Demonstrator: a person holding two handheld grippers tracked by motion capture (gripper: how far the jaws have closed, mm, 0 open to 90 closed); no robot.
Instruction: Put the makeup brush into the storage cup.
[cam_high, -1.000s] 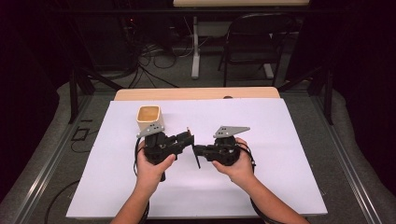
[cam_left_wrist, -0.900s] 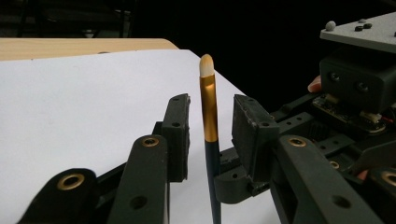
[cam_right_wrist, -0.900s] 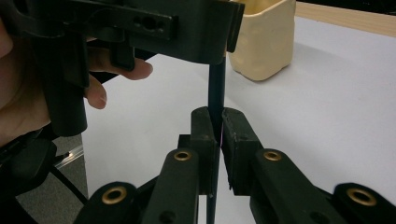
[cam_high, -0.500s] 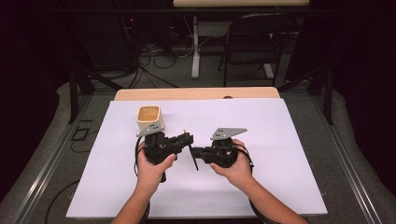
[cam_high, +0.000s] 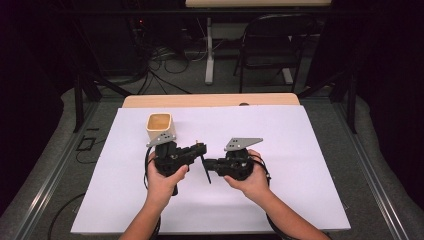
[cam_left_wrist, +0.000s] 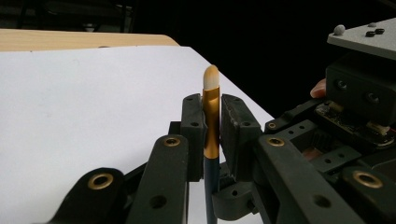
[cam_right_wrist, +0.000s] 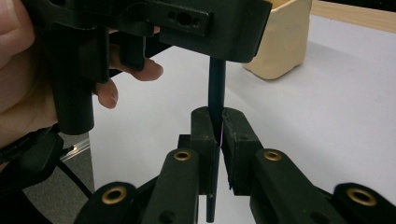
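Two forearms come in from the near edge of the tabletop, which is covered by a white sheet; each hand holds a black gripper, and the two meet over the middle of the sheet. The right gripper points toward the left one, its grey three-cornered plate on top; in the right gripper view its fingers stand together, clamped on the dark handle of a small brush, with the handle running up out of the fingers and also showing below them. Just beyond those fingers, in the same view, the handle passes up behind the body of the left gripper, and the person's left hand wraps that gripper to the left of the fingers. In the left gripper view the left fingers are closed on the brush's gold-coloured metal collar, the brush standing upright between them; its pale bristle tip rises just above the fingertips, and the dark handle drops below them; the right gripper's body and plate sit close on the right of that view. So both grippers grip the one brush, which is held off the sheet. Farther off, past the left gripper, a cream-coloured cup stands upright on the sheet, apart from the fingers; behind the tabletop a folding chair and loose cables lie in shadow.
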